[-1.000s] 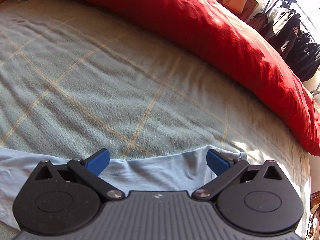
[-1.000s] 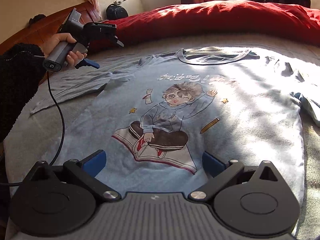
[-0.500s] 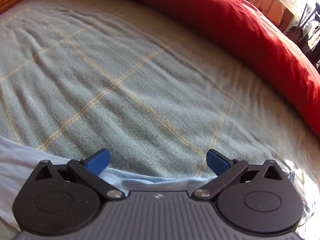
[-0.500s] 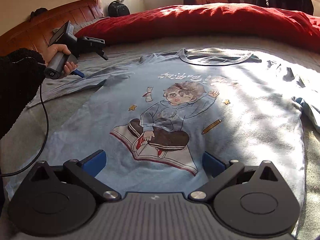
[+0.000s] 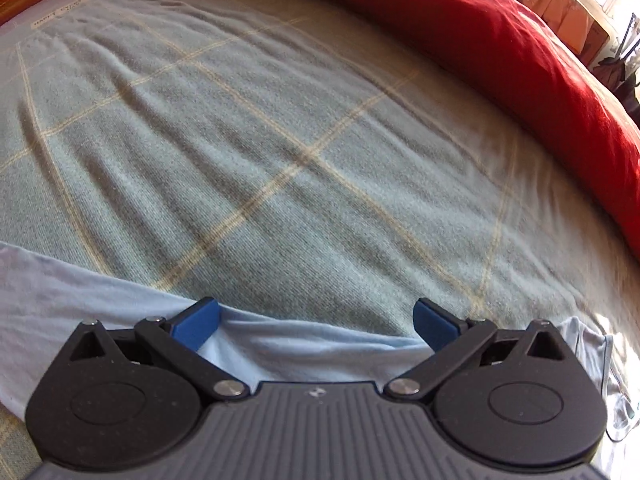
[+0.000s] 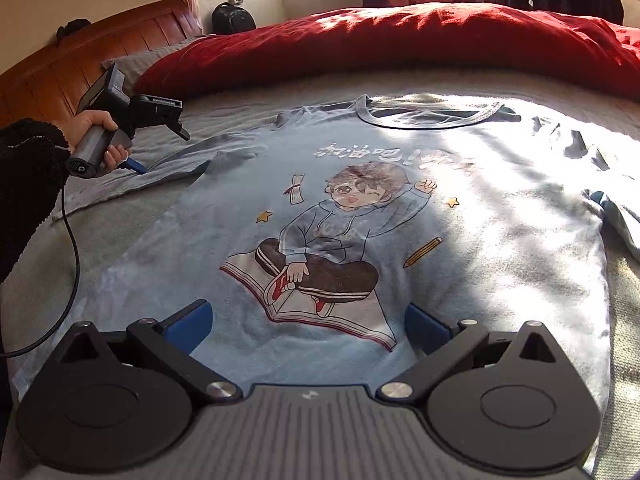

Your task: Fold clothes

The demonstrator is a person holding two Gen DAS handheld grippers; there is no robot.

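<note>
Right gripper: blue tips spread wide, holding nothing, low in its view.
Left gripper: wide apart too, empty, over the sleeve.
T-shirt: soft, light blue, flat mid-frame; cartoon print shows only in the right view.
Blanket: fuzzy, checked.
Quilt: puffy red, top.

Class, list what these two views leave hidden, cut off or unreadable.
- Shirt hem: right wrist view, behind the right tool.
- Right sleeve: same view, cut by the edge.
- Left tool tips: same view, behind the hand.
- Blanket label: left wrist view, too small to read.
</note>
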